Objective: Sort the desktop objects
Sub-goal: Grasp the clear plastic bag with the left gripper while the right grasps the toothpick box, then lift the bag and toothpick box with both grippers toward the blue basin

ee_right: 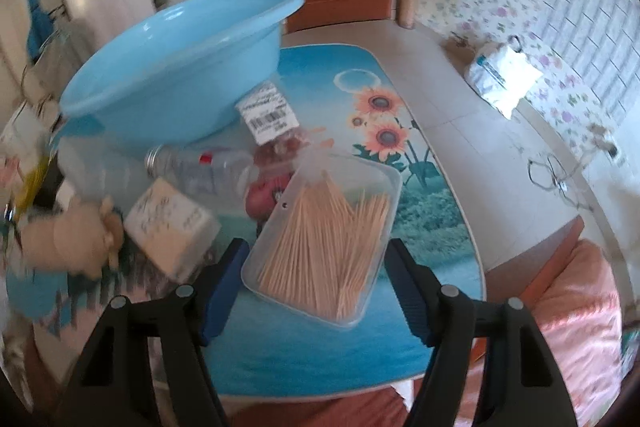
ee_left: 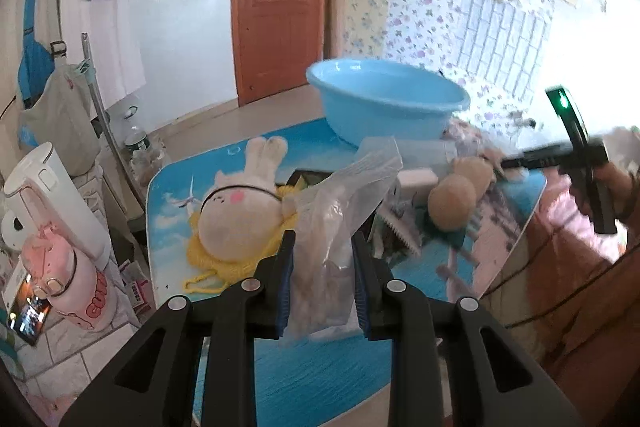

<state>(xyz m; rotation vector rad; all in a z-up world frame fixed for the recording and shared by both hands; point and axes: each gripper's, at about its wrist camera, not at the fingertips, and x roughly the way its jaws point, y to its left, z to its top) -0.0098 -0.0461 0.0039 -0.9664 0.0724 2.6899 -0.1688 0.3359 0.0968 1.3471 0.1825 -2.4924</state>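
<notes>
My left gripper (ee_left: 324, 239) is shut on a clear plastic bag (ee_left: 336, 211) with pale contents, held up above the table's near edge. Behind it lie a white bunny plush (ee_left: 240, 211) and a brown-headed doll (ee_left: 456, 203). In the right wrist view, my right gripper (ee_right: 318, 251) straddles a clear box of toothpicks (ee_right: 328, 239) that lies tilted on the table. Its left pad is at the box's corner. A narrow strip of table shows at the right pad, so the gripper is open. The light blue basin (ee_left: 384, 99) (ee_right: 180, 67) stands at the back.
The picture-printed table top (ee_right: 420, 219) holds a lying clear bottle (ee_right: 208, 167), a labelled bag of red snacks (ee_right: 272, 131) and a white block (ee_right: 168, 227). A white kettle (ee_left: 48, 195) and pink cup (ee_left: 76, 287) stand left of the table. Pink bedding (ee_right: 580, 307) is at the right.
</notes>
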